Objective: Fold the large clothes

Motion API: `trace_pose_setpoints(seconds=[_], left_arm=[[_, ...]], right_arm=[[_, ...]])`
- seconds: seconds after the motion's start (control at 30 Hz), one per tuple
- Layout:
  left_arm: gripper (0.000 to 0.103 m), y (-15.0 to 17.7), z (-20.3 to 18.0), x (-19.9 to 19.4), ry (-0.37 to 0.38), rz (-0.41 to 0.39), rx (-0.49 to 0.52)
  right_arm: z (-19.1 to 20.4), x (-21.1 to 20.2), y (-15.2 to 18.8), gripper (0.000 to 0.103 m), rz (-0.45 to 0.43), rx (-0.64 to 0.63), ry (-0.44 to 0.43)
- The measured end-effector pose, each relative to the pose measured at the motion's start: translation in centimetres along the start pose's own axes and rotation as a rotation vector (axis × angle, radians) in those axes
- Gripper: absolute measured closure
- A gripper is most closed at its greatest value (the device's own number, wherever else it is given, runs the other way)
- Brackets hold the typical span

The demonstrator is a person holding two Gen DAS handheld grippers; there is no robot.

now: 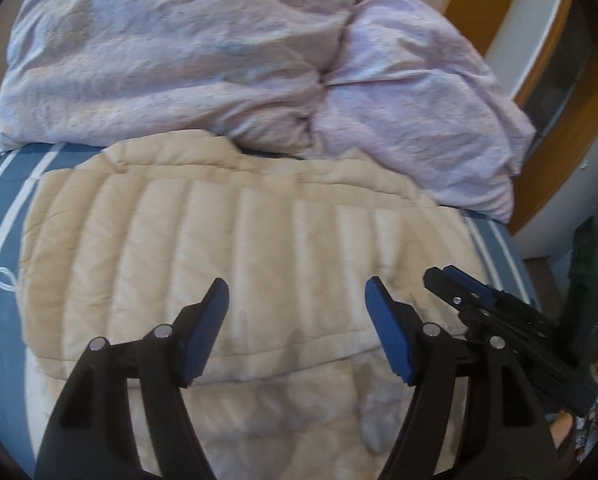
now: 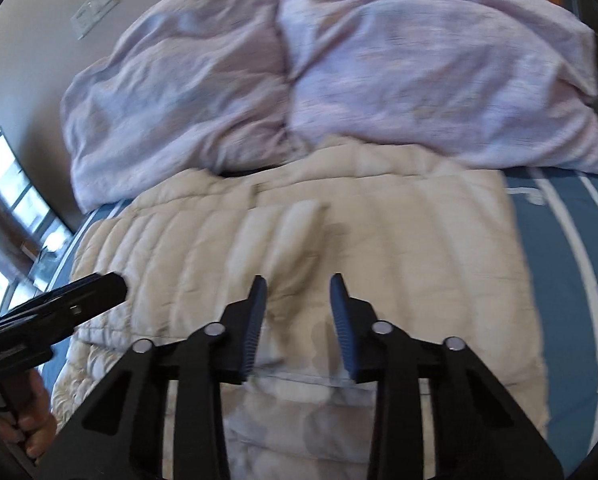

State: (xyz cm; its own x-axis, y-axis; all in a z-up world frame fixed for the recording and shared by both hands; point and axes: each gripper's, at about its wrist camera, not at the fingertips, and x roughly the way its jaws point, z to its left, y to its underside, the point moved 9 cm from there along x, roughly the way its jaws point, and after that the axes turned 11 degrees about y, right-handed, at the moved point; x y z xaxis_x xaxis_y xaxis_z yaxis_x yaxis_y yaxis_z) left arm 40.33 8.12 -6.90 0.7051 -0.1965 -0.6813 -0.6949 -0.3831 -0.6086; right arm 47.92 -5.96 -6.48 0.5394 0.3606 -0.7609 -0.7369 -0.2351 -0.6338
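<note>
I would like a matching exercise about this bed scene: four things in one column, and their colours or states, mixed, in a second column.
Things:
1. puffer jacket
2. duvet
3. bed sheet
4. left gripper

Colour or state:
A. blue with white stripes
B. beige, quilted, lying flat on the bed
C. jaws apart, nothing between them
D. pale lilac, crumpled in a heap behind the jacket

Right pairs: 1-B, 2-D, 3-A, 4-C

Jacket on bed, duvet behind it
</note>
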Motion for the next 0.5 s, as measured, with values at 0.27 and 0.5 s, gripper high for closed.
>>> trace_pose_setpoints(seconds=[0.27, 0.5], left_arm=[[0.033, 0.6, 4.4, 0.2, -0.114, 0.016, 0.005], [0.033, 1.9, 8.2, 1.9, -0.169, 0.060, -0.047]], right_arm=[[3.8, 2.3, 0.7, 0.080, 0.033, -0.071, -0.029], [1.2, 6.6, 3.2, 0.084, 0.186, -0.014, 0.056]])
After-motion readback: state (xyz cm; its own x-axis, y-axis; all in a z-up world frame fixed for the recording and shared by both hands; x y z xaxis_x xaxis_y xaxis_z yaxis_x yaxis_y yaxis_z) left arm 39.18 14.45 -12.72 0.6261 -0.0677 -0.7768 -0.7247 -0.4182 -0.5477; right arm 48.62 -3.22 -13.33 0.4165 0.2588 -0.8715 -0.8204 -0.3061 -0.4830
